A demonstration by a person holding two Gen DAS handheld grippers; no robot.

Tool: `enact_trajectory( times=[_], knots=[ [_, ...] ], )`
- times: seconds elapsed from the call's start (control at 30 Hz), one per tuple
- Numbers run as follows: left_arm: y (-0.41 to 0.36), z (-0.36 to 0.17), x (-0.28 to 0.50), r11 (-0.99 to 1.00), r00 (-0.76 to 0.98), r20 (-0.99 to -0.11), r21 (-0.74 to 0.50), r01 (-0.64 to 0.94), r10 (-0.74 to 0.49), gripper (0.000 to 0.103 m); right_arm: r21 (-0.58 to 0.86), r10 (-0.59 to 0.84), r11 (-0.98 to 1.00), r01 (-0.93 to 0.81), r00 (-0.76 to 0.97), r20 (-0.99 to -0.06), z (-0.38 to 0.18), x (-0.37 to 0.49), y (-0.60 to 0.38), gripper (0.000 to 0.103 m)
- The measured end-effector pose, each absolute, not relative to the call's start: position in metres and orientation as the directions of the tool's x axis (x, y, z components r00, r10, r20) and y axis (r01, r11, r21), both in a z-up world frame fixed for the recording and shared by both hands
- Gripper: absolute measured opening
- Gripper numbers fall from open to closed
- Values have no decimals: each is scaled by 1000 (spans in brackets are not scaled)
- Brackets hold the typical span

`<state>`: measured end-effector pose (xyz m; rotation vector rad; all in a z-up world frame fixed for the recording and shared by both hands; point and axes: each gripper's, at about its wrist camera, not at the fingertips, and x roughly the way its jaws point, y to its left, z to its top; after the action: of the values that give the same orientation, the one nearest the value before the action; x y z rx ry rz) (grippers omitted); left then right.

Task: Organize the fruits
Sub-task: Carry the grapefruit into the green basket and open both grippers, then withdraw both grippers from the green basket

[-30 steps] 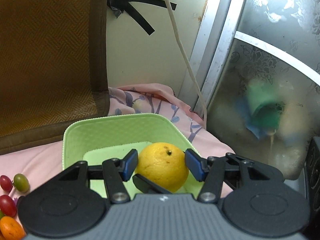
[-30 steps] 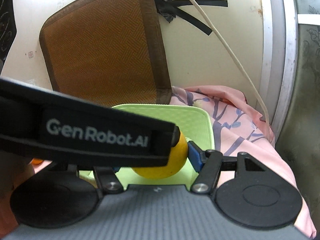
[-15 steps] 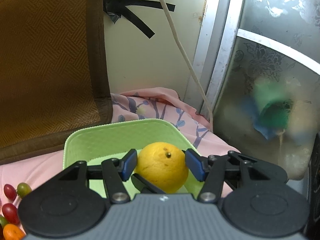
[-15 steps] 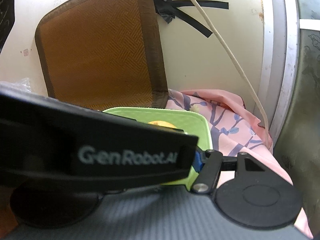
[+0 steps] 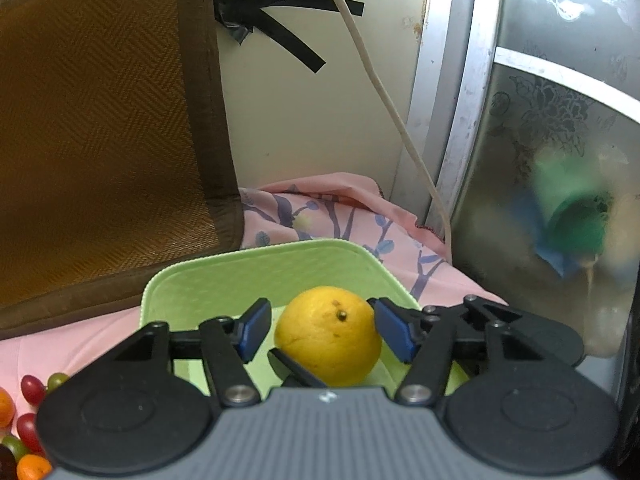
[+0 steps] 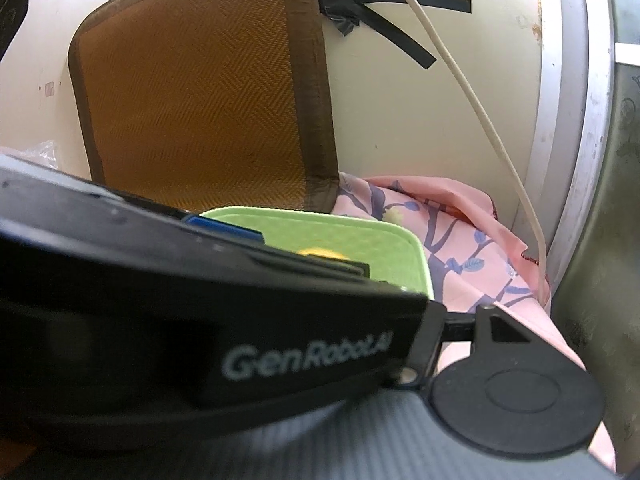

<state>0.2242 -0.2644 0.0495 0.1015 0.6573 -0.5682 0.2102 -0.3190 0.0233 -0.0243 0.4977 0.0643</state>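
Left wrist view: we see a yellow citrus fruit (image 5: 329, 334) sitting in a pale green tray (image 5: 224, 284), toward the tray's near right part. Its skin is bright and lightly pitted, with a small dark stem scar facing up toward us. The left gripper (image 5: 323, 330) has its jaws spread; the blue pads (image 5: 253, 328) flank the fruit, a clear gap on the left side, and on the right the pad is just beside the skin, contact not resolvable. The fruit's underside is hidden behind the gripper body.

At the lower left edge we note a cluster of small fruits (image 5: 24, 404), red, green and orange, cut off by the frame and the gripper housing, lying on the pink floral cloth (image 5: 320, 208).

Right wrist view: a black housing with white lettering (image 6: 304, 356) crosses most of the frame, blurred. Only a sliver of yellow (image 6: 320, 253) shows above it inside the tray. The right gripper's fingers are covered, so we cannot tell whether it is spread or pressed together.

Edges: a brown woven mat (image 5: 100, 132) leans on the wall directly behind the tray's far left corner. A white cable (image 5: 384, 92) hangs down to the right, near a metal frame (image 5: 452, 100). Bare tray floor lies left of the fruit.
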Motion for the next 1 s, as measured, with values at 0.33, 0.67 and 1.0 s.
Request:
enact_trajectory(
  times=[0.33,0.67,1.0],
  knots=[
    [-259,56,220,882,703,-596,-19,472,-389,72,0,64,997,-71,907,-417,30,199,-323,77],
    [-234,73,193,924,798,-552,121,363,-241,72,12,104,994,-108,916,-387,35,185,-317,80],
    [-211,79,174,945,819,-541,124,303,-192,72,136,99,990,-48,910,-403,33,181,-331,80]
  ],
)
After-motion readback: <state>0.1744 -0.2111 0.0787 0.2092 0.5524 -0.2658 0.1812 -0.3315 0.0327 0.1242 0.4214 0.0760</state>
